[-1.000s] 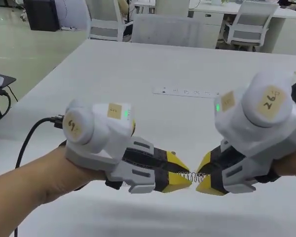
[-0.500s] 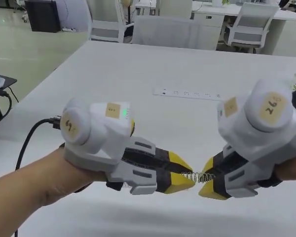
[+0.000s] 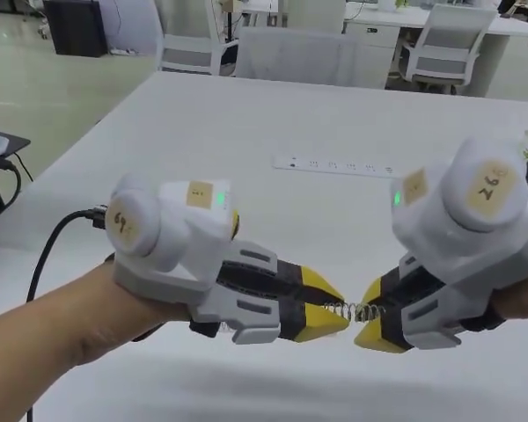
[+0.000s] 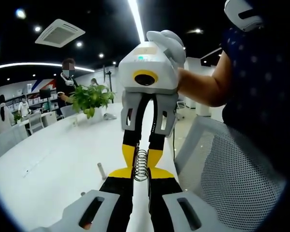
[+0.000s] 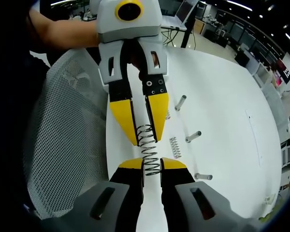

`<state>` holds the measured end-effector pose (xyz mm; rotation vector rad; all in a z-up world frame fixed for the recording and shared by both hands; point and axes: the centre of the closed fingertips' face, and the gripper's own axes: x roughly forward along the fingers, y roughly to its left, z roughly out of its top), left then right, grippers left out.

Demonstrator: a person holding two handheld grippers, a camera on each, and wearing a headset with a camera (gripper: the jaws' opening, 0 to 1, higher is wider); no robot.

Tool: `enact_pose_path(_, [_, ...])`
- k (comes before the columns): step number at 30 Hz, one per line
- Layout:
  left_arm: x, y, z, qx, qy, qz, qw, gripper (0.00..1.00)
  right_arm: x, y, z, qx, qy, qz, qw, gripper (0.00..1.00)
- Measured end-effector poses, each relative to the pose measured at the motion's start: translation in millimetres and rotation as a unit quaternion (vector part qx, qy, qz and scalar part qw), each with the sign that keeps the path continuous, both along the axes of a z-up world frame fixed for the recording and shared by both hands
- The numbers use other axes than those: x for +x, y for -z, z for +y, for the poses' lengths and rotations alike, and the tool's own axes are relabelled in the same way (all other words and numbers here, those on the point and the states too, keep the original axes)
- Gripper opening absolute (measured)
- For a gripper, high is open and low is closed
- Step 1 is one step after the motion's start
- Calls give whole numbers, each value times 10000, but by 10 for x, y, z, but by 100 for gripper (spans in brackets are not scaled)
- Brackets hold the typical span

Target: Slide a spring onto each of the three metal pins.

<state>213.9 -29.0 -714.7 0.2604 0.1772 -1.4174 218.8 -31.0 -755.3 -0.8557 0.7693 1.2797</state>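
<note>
Your left gripper (image 3: pixel 341 318) had its yellow jaws pinched narrow on one end of a spring (image 3: pixel 353 310). Your right gripper (image 3: pixel 368 317) pinched the other end just as tightly. The coil ran stretched between the two tips, low in the middle of the head view.

In the right gripper view the same spring ran up the centre of the frame from your own jaws into the facing pair. Right of centre there, three metal pins (image 5: pixel 193 137) stood well apart on the white table (image 5: pixel 222 96). A second spring (image 5: pixel 174 146) lay flat near the middle pin, not touching it. Whether any pin carried a coil was too small to tell.

In the left gripper view a leafy plant (image 4: pixel 89 98) sat in the upper left. Its pot was hard to make out. A mesh chair back (image 5: pixel 63 135) covered the left of the right gripper view, cut off by the frame.
</note>
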Motion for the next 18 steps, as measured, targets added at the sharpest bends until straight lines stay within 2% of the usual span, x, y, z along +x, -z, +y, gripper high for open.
enact_pose_path(4, [20,34,11,89,-35,-46,9999,4,-11,-47,12,24,4,6,10000,10])
enact_pose_path(12, [25,43,14,116,-8,-105,9999,4,-35,-99,29,-11,-14,-7,10000,9])
enact_pose_path(18, [9,86,2,247,45,-205,9995,3,-65,-147,49,-92,-97,-33,9999,9])
